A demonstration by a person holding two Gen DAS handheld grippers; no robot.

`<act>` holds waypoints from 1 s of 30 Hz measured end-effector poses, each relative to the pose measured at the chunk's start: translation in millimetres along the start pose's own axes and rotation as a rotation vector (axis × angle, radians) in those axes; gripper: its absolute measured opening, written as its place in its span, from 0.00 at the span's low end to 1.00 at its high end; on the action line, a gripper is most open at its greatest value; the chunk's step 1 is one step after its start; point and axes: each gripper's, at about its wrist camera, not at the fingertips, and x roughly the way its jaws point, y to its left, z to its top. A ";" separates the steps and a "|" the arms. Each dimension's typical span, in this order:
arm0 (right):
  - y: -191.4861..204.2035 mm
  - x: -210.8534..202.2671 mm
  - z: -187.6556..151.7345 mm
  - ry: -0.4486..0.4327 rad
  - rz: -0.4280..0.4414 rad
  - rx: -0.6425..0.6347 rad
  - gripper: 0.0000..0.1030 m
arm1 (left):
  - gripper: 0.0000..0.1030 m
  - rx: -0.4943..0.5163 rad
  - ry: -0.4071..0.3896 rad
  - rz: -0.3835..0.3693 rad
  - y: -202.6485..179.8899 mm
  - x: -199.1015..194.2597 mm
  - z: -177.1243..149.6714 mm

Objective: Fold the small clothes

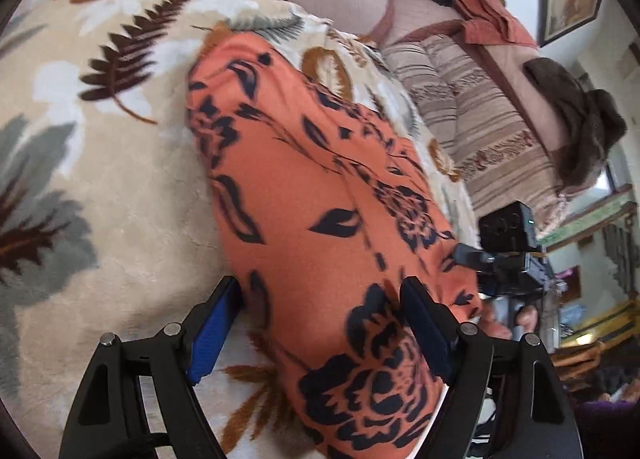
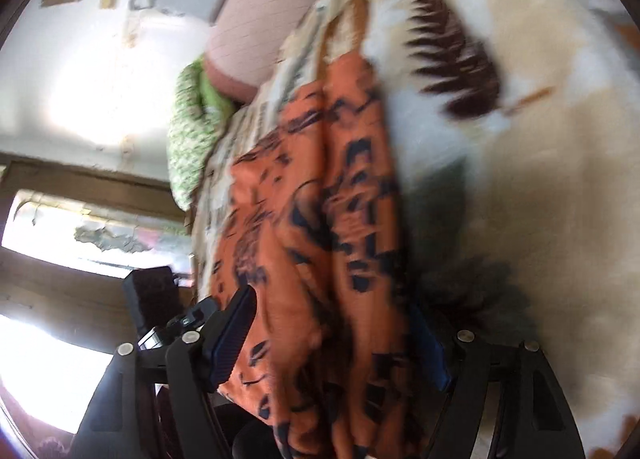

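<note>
1. A beige blanket printed with brown and grey leaves covers the bed, filling the left of the left wrist view.
2. The orange garment with dark floral print lies on it as a long strip running away from the camera.
3. The left gripper has its jaws spread wide on either side of the garment's near end; the blue pads do not press the cloth.
4. The right gripper appears at the far right, held in a hand beside the garment's edge.
5. In the blurred right wrist view the garment lies bunched between the right gripper's wide-set jaws; I cannot tell whether they touch it.
6. A striped cushion lies beyond.
</note>
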 end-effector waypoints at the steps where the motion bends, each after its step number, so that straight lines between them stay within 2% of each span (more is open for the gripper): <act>1: 4.9 3.0 -1.2 -0.003 -0.015 -0.022 0.75 | 0.79 0.000 -0.004 -0.006 -0.4 1.0 0.3; 5: 13.1 15.5 -2.4 0.006 -0.039 -0.057 0.77 | 0.79 -0.031 -0.012 -0.031 3.0 8.8 4.3; 7: 17.6 19.6 -3.3 -0.001 -0.072 -0.068 0.75 | 0.73 -0.023 -0.020 -0.027 2.3 10.4 4.3; 10: 31.5 21.1 -8.4 -0.007 -0.163 -0.106 0.63 | 0.60 -0.001 -0.033 -0.003 -0.9 9.6 4.8; 12: 47.5 21.7 -13.4 -0.017 -0.216 -0.126 0.48 | 0.49 0.009 -0.051 0.001 -2.7 6.1 5.5; 15: 77.5 17.9 -17.4 -0.033 -0.286 -0.202 0.43 | 0.44 0.025 -0.073 0.015 -5.9 -2.3 6.5; 20: 138.1 18.2 -21.3 -0.055 -0.344 -0.339 0.42 | 0.43 0.047 -0.155 0.014 -9.4 -39.2 6.7; 24: 172.0 28.1 -17.7 -0.075 -0.297 -0.394 0.42 | 0.43 0.055 -0.268 0.045 -2.3 -85.7 4.2; 30: 201.8 84.8 -13.2 -0.069 -0.227 -0.459 0.42 | 0.43 0.011 -0.391 0.201 26.8 -136.3 -1.8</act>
